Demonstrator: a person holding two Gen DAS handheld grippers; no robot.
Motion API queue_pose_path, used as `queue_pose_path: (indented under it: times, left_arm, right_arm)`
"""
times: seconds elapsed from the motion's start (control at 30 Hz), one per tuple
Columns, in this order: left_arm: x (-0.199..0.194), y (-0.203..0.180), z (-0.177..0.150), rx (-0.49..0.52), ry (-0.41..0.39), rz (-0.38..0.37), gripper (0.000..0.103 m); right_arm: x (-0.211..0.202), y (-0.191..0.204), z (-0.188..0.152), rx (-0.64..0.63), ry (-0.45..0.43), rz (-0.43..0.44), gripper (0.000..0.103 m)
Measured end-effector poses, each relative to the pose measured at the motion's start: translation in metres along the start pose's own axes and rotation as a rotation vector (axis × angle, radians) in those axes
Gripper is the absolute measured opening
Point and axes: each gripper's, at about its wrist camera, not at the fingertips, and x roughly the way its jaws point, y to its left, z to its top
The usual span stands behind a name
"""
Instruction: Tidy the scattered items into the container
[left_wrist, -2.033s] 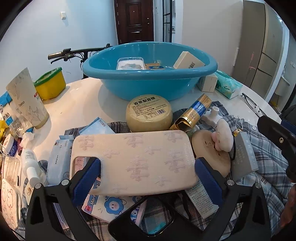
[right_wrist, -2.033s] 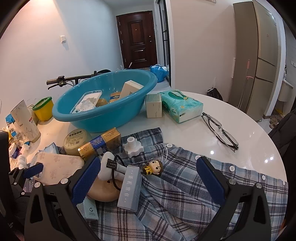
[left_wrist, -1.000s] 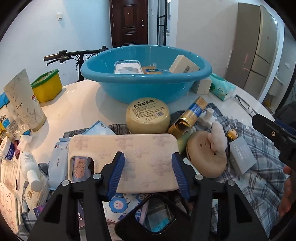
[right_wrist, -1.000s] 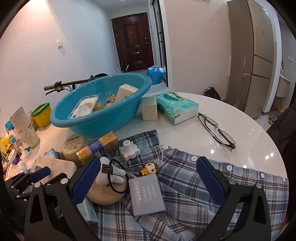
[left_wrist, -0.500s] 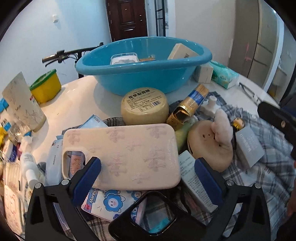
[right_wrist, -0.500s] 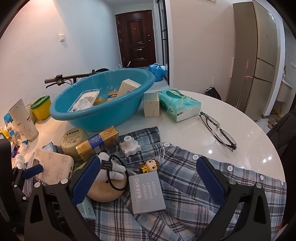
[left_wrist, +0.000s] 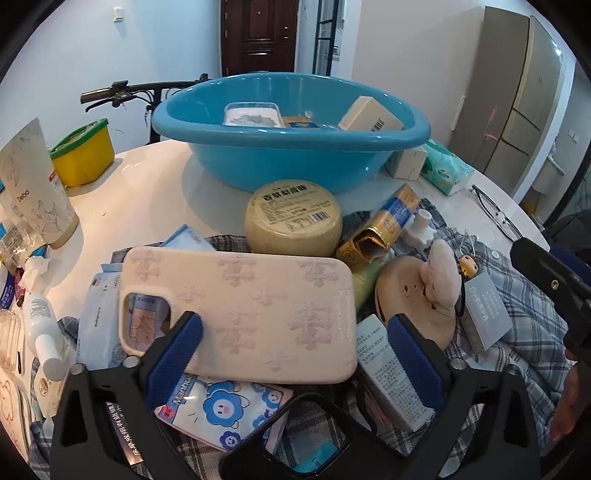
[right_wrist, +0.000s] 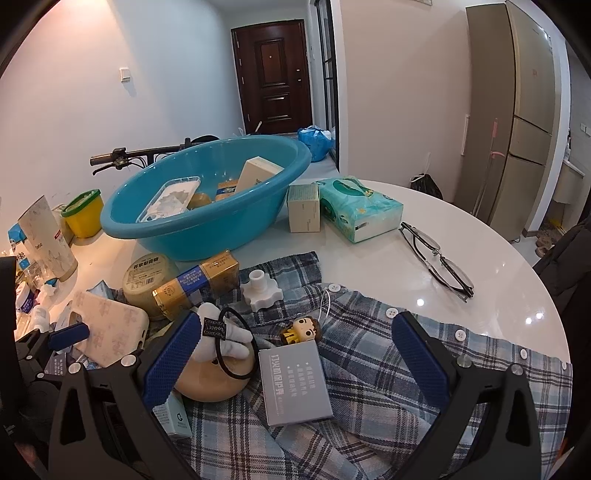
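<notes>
Near the bench's front edge, the left tool (left_wrist: 291, 350) straddles the pale pink patterned phone case (left_wrist: 243, 314), jaws closing but not yet pressing it. Behind, the blue plastic basin (left_wrist: 288, 158) awaits it. The right tool (right_wrist: 295, 354) hovers spread, empty.

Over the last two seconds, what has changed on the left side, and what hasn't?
The left gripper narrowed its jaws over the pink phone case a second ago, then spread them wide again; they are now closing slightly, the case between them but not pinched. The case shifted a little and lies on the pile. The right gripper stayed open and idle over the plaid shirt; the blue basin and its contents are unchanged.
</notes>
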Motion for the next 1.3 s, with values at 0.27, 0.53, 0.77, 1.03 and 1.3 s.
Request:
queue_pose_path:
  times: [0.27, 0.53, 0.77, 1.03, 1.3]
  left_arm:
    - [-0.011, 0.018, 0.002, -0.062, -0.022, -0.012, 0.051]
    - [-0.045, 0.025, 0.008, -0.027, -0.096, -0.132, 0.084]
    - [-0.047, 0.020, 0.007, 0.043, -0.062, -0.156, 0.088]
    - [-0.022, 0.029, 0.006, 0.019, -0.006, -0.133, 0.088]
    - [-0.012, 0.018, 0.004, 0.041, -0.014, -0.154, 0.088]
  right_arm:
    - [-0.001, -0.002, 0.000, 0.004, -0.004, 0.003, 0.103]
    - [0.001, -0.001, 0.000, -0.001, 0.001, -0.002, 0.103]
    - [0.004, 0.001, -0.002, -0.012, 0.013, -0.009, 0.103]
    - [0.002, 0.000, -0.002, -0.006, 0.012, -0.002, 0.103]
    - [-0.004, -0.001, 0.000, -0.001, -0.003, 0.021, 0.103]
